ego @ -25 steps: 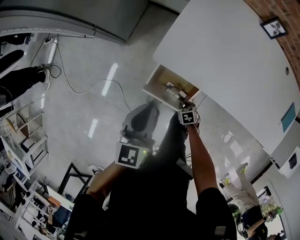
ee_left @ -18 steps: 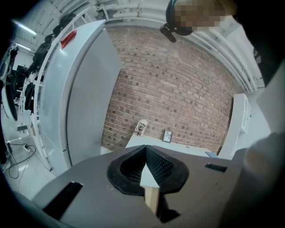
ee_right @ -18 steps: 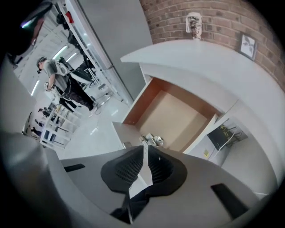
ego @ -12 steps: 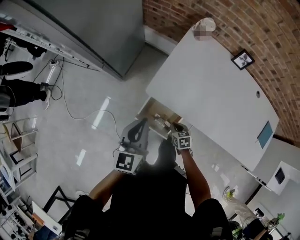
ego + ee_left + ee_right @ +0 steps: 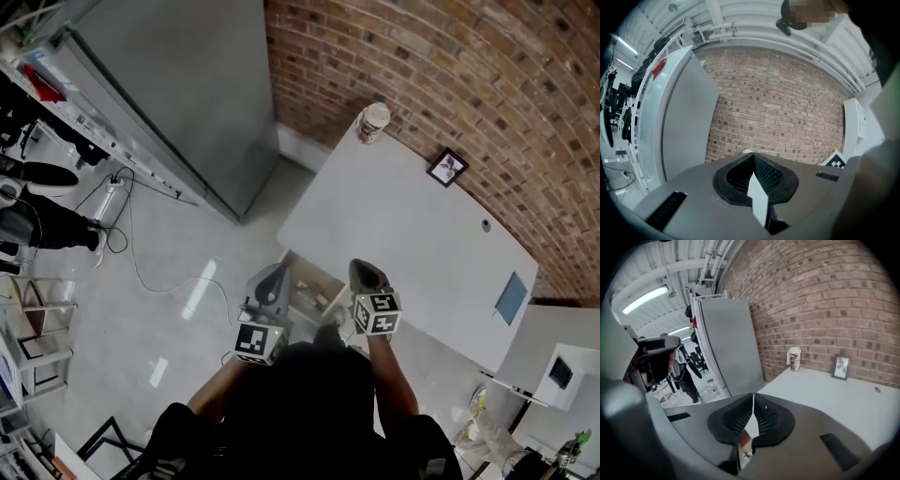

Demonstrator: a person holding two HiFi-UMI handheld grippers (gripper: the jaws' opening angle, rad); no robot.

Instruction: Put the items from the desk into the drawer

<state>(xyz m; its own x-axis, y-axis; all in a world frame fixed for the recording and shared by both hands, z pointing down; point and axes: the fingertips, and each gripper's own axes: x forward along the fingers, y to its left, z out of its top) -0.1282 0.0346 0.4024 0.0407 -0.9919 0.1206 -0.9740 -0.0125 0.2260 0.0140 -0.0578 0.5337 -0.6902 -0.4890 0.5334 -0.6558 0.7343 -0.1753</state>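
Right gripper view shows the right gripper (image 5: 753, 399), whose jaws have just been closing and now meet, nothing between. The left gripper (image 5: 753, 158) is closed too, empty

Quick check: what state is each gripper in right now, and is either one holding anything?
Left gripper: closed, nothing between its jaws.
Right gripper: closed, its jaws have just been closing, nothing between them.
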